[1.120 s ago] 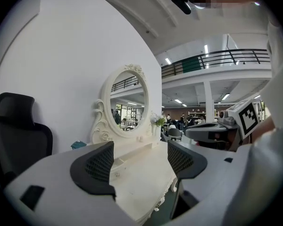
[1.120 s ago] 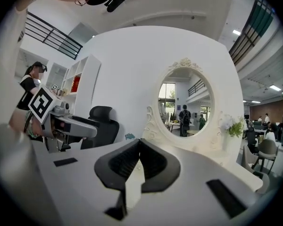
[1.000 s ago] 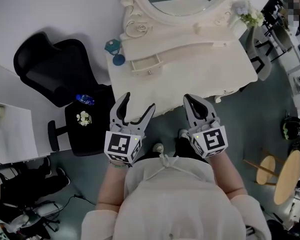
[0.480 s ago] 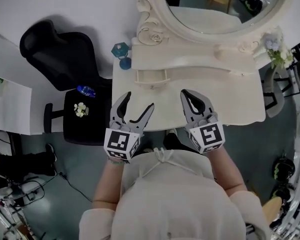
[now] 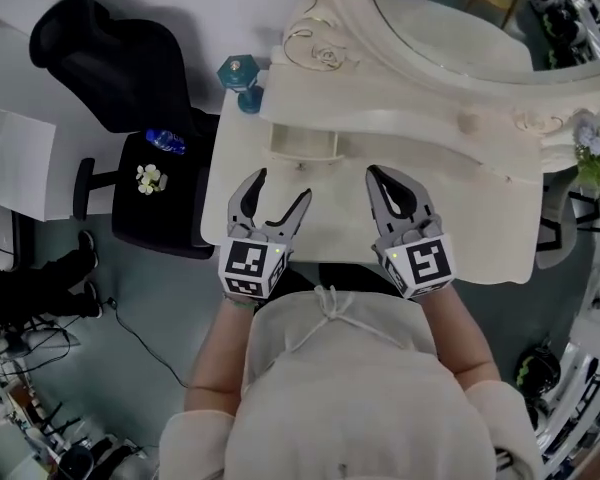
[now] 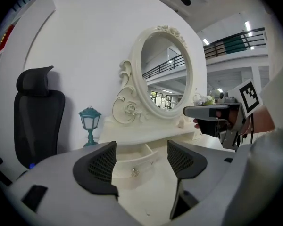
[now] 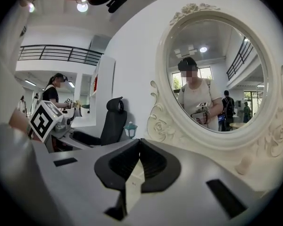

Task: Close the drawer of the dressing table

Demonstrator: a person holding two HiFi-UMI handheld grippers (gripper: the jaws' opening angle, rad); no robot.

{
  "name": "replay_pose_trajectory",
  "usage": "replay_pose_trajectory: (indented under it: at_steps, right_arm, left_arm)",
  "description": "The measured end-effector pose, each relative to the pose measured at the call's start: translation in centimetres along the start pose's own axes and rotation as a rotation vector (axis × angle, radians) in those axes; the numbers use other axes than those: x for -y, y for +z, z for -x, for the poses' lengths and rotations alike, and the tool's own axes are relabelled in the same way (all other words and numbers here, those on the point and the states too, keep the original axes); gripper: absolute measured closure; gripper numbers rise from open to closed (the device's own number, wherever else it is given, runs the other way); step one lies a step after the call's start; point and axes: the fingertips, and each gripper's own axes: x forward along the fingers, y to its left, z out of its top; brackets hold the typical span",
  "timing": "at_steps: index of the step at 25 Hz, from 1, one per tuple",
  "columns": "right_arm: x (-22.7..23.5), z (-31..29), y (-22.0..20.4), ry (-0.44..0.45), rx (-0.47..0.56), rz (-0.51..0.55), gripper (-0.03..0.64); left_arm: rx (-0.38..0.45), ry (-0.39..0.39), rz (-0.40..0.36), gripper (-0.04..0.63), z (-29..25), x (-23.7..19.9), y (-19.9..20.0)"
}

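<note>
The cream dressing table (image 5: 480, 218) carries a small drawer (image 5: 303, 146) under its mirror shelf; the drawer stands pulled out, its knob (image 6: 134, 172) facing me in the left gripper view. My left gripper (image 5: 277, 190) hovers open over the tabletop just in front of the drawer, with nothing between its jaws. My right gripper (image 5: 386, 189) is shut and empty, to the right of the drawer above the tabletop. The left gripper view looks straight at the drawer front (image 6: 132, 166) between the spread jaws. The right gripper view shows the oval mirror (image 7: 212, 79).
A teal lantern ornament (image 5: 239, 74) stands at the table's back left corner. A black office chair (image 5: 130, 108) sits left of the table, holding a bottle (image 5: 163, 141). White flowers (image 5: 592, 153) sit at the table's right end. The mirror frame (image 5: 330, 38) rises behind the drawer.
The view has closed in on the table: both grippers now hang over the tabletop instead of in front of its edge. The left stays open, the right shut.
</note>
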Motion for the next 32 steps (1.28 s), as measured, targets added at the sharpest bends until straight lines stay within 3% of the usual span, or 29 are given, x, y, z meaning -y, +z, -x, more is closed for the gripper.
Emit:
replay_pose_trajectory:
  at_steps: [14, 18, 23, 32]
  right_arm:
    - [1.9, -4.5, -6.4, 0.085, -0.062, -0.014, 0.611]
    - [2.3, -5.1, -7.5, 0.099, -0.090, -0.023, 0.611]
    - [2.7, -5.2, -8.4, 0.108, -0.108, -0.025, 0.611]
    - [3.5, -5.1, -7.8, 0.090, -0.069, -0.035, 0.611]
  left_arm:
    - [-0.197, 0.070, 0.114, 0.256, -7.3, -1.7, -10.2]
    - [-0.214, 0.104, 0.127, 0.326, -8.1, -1.9, -11.0]
    - [-0.207, 0.146, 0.140, 0.457, -8.5, -2.2, -11.0]
    - [-0.222, 0.144, 0.125, 0.489, -8.7, -2.0, -11.0]
